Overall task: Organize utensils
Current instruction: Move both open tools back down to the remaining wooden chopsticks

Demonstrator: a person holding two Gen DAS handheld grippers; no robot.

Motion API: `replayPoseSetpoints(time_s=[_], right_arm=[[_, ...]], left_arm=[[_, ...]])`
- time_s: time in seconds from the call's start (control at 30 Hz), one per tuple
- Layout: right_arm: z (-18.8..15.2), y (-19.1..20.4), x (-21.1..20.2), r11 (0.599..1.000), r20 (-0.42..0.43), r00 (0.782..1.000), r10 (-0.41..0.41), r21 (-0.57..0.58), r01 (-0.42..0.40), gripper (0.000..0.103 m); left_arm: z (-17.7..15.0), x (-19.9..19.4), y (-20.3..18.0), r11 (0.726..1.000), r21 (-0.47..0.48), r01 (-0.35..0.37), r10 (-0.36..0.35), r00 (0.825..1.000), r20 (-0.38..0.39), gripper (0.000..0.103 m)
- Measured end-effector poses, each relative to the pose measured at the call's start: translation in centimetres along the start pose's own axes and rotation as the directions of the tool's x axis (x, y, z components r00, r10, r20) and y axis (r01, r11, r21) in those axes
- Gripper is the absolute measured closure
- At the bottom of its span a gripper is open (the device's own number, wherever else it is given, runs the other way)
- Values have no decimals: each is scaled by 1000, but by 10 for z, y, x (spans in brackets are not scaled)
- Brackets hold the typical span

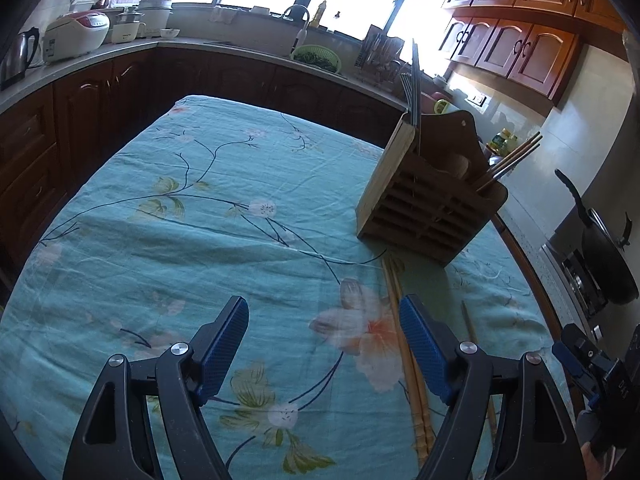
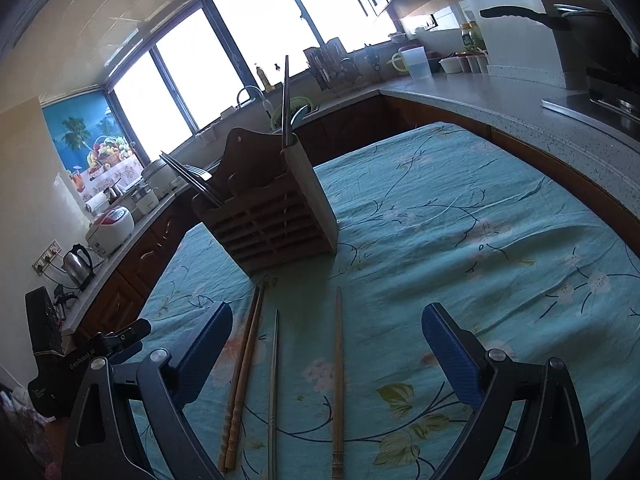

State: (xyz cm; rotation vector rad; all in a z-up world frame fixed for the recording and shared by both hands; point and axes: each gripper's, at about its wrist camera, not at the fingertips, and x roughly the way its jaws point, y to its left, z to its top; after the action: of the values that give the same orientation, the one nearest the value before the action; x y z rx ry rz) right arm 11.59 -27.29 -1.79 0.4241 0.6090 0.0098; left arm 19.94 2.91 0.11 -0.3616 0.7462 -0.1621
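Note:
A wooden slatted utensil holder (image 1: 424,208) (image 2: 272,224) stands on the floral teal tablecloth (image 1: 200,240) with forks and chopsticks upright in its compartments. In front of it lie a pair of wooden chopsticks (image 2: 244,368) (image 1: 408,368), a thin metal chopstick (image 2: 273,392) and a single wooden chopstick (image 2: 338,384) (image 1: 470,320). My left gripper (image 1: 324,340) hovers open over the cloth, its right pad beside the wooden pair. My right gripper (image 2: 328,344) is open wide, low over the cloth, with the loose chopsticks lying between and below its fingers, untouched.
A dark wood counter (image 1: 100,92) wraps around the table with a kettle (image 1: 18,56), rice cooker (image 1: 76,34) and green colander (image 1: 316,58). A stove with a black pan (image 2: 592,40) sits at the right. The other gripper's body (image 1: 596,368) shows at the right edge.

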Motion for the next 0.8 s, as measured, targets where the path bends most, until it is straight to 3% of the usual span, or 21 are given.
replayPoseSetpoints(time_s=[0.43,0.53,0.67,0.8], right_arm=[[-6,4,16,998,-64,997,-47,-52,44,7],[-6,6,22,995,-89,994,-68,-80,61,19],[-8,4,32,993,-133,988,-84,-89,72,44],[-9,2,41,994,-165,983,-81,-89,67,48]], left_arm=[[-2,29,-21,999,54,-8,14,995,-96,26],[0,45,-35,995,102,-19,33,991,-133,27],[8,74,-54,985,166,-35,64,983,-171,32],[22,107,-67,977,209,-48,91,975,-203,40]])
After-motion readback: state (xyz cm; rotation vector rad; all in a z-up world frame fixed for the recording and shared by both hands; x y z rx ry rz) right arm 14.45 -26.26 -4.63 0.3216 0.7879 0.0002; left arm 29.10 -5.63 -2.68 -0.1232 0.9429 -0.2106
